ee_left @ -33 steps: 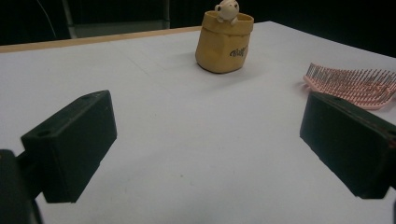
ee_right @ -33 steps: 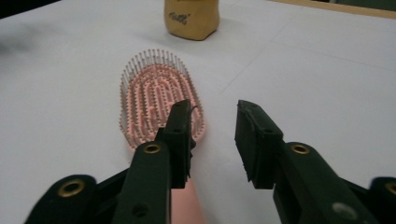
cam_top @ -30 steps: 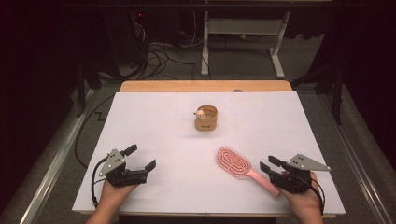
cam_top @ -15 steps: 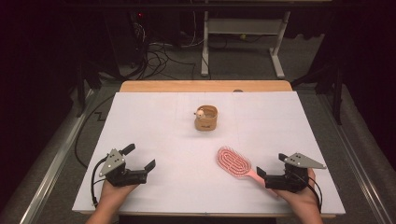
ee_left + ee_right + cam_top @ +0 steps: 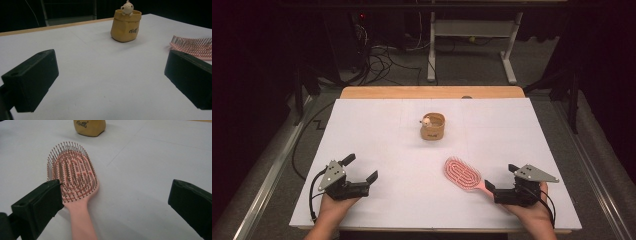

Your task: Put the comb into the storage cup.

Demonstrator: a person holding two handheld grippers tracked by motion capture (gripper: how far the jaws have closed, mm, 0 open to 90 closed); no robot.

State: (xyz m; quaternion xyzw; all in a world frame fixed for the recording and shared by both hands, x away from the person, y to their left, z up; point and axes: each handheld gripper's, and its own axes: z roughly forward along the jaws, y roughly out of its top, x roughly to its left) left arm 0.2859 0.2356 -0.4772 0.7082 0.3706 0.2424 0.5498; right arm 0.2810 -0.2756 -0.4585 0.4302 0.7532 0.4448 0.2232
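Right gripper (image 5: 503,181) reopened beside pink hairbrush (image 5: 463,174)

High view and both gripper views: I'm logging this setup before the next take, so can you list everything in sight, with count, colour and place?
hairbrush: one, pink, bristles up, on the near right of the sheet, handle toward the right tongs
pot: one, tan, upright at the middle of the sheet, with a small pale figure peeking over its rim
sheet: one, white, covering the table top
table: one, wooden edge showing at the far side
cables: several, dark, on the floor beyond the table
frame legs: white, on the floor behind the table
left tongs: one, black, open, near left, nothing between the jaws
right tongs: one, black, open, near right, jaws either side of the brush handle, not pressing it
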